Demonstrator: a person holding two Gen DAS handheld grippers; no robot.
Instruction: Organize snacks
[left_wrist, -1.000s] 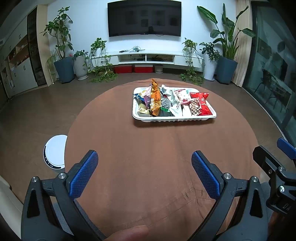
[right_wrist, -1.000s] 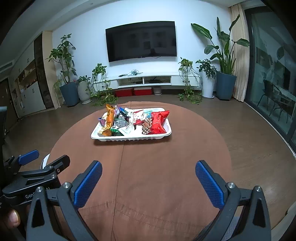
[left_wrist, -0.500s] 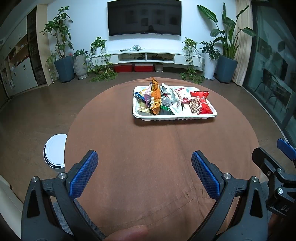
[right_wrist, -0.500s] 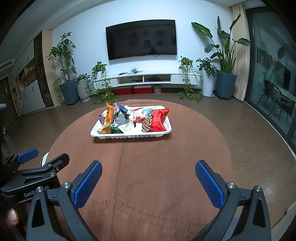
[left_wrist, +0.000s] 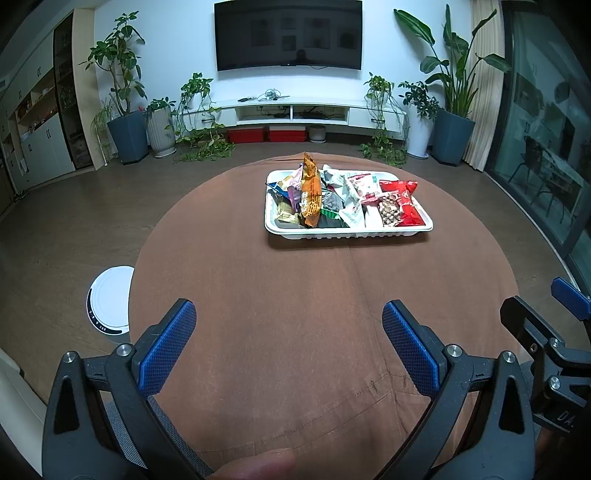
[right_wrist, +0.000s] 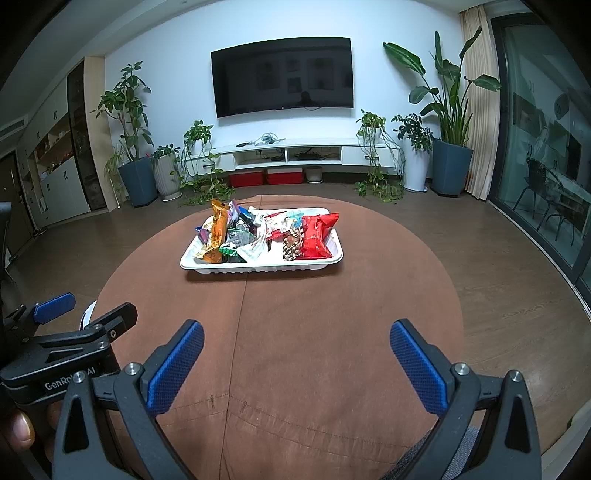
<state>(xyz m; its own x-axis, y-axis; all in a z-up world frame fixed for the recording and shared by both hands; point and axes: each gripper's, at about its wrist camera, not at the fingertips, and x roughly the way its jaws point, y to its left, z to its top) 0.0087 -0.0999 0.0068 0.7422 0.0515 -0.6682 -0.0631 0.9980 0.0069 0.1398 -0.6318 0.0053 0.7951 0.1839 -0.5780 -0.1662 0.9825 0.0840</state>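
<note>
Both tongs, left tongs (left_wrist: 288, 347) and right tongs (right_wrist: 297, 365), hover with fingers spread apart, holding nothing, above a brown tabletop (left_wrist: 295, 295). Well ahead of them sits a white tray (right_wrist: 258, 267) heaped with snack packets (right_wrist: 314, 236).

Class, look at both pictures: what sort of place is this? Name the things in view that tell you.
Most likely a home living room. A large television hangs on the wall above a low white media shelf, potted plants stand along the wall, and a round brown table holds a white tray of snack packets.
</note>
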